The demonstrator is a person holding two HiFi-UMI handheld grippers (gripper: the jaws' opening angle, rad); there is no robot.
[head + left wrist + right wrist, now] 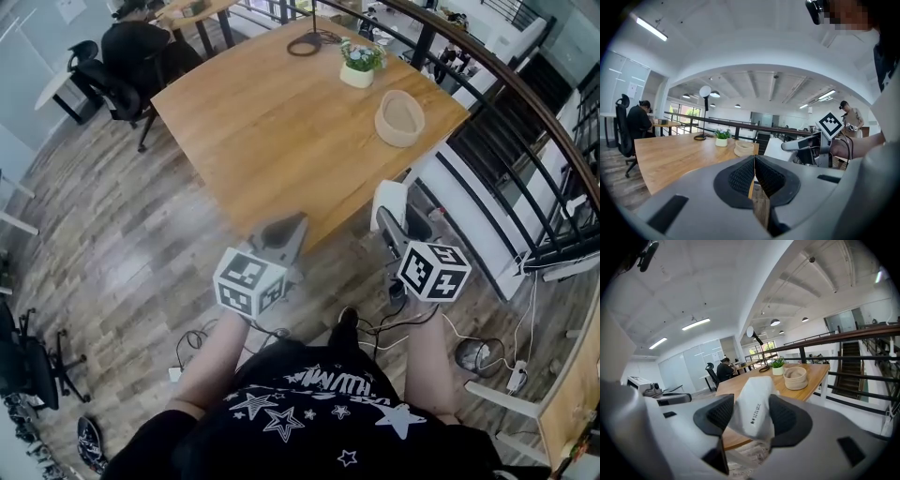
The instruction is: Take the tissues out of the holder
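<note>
Right gripper (752,416) fingers (723,414) clamped tissue pack (755,399) between them, mid-body; looked soft, light, slippery. Left gripper (754,171) fingers closed, empty.

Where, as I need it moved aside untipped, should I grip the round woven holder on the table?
Probably the holder by its near rim, straight down from above, one jaw inside, one outside. It stands upright and open-topped, its wall looks thin, and the whole bowl looks too wide to span.
</note>
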